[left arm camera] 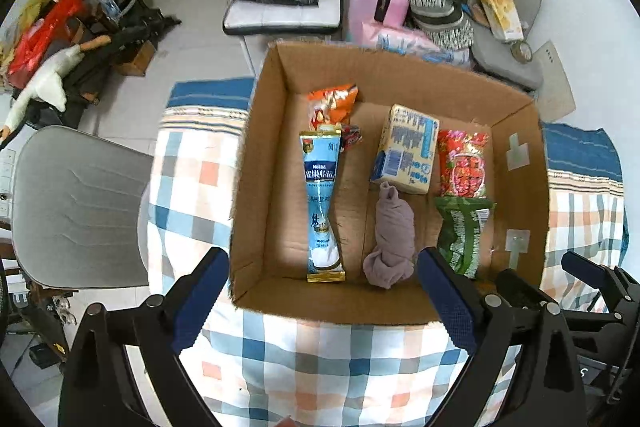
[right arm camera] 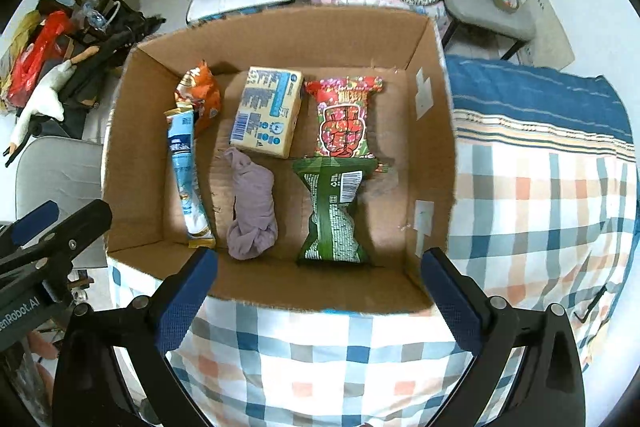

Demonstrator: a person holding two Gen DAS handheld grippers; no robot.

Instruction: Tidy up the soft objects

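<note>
One open brown cardboard box (right arm camera: 434, 147); inside, ahead of tool: four crinkly snack packets, one yellow carton (right arm camera: 266, 111), one mauve rolled cloth (right arm camera: 253, 211).

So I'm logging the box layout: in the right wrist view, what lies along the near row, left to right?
Blue milk-powder sachet → rolled mauve cloth → green snack packet.

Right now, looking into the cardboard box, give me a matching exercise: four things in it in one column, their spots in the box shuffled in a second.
Things:
1. long blue sachet
2. purple cloth bundle
3. green snack packet
4. yellow carton

Places:
A. far middle, behind the cloth
B. near side, under the red packet
C. along the left wall
D. near middle

Pairs: 1-C, 2-D, 3-B, 4-A
</note>
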